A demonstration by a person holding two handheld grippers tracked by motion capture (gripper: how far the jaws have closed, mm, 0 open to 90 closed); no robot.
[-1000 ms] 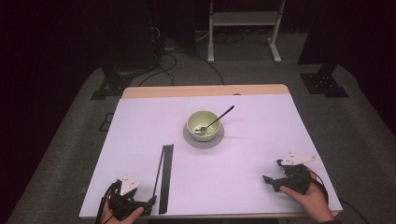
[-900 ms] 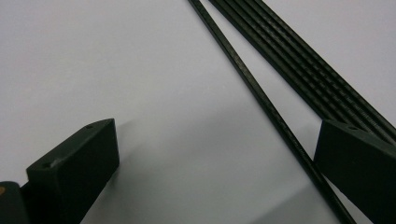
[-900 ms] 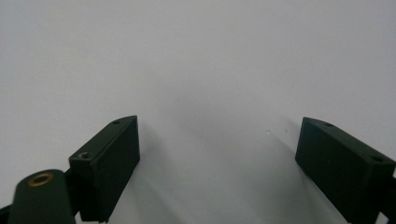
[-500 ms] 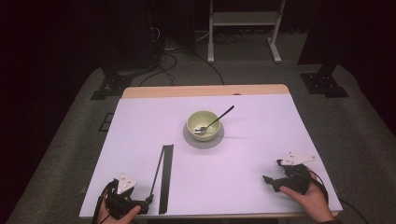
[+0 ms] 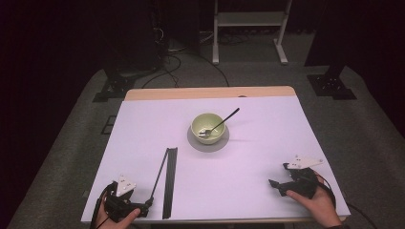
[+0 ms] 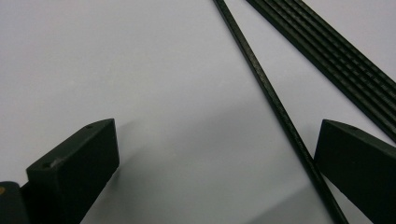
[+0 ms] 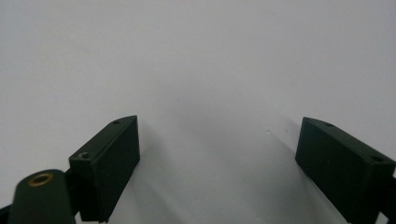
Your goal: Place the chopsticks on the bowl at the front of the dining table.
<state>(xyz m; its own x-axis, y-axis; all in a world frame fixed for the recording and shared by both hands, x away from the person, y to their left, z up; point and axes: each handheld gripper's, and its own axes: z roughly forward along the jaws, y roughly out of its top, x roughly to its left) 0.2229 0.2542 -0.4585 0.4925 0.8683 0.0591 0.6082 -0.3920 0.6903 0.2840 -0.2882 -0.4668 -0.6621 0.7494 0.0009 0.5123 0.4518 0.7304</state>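
Observation:
A pale green bowl (image 5: pixel 208 128) with a metal spoon (image 5: pixel 220 122) leaning in it stands on a grey saucer (image 5: pixel 208 143) at the table's middle. A flat ribbed black strip (image 5: pixel 169 181) (image 6: pixel 337 52) lies at the front left, with a thin black rod (image 5: pixel 159 172) (image 6: pixel 279 111) angled beside it. My left gripper (image 5: pixel 143 206) (image 6: pixel 217 158) rests open at the rod's near end; the rod passes between the jaws, close to the right one. My right gripper (image 5: pixel 277 183) (image 7: pixel 219 158) sits open on bare table at the front right, with nothing between its jaws.
The white table top (image 5: pixel 267 143) has a wooden strip (image 5: pixel 210 93) along its far edge. Beyond it are dark floor, cables (image 5: pixel 172 52) and a white stand's legs (image 5: pixel 248 28). Both hands are near the table's front edge.
The left gripper has edged slightly to the left by the rod's near end. The right gripper, bowl and strip have stayed put.

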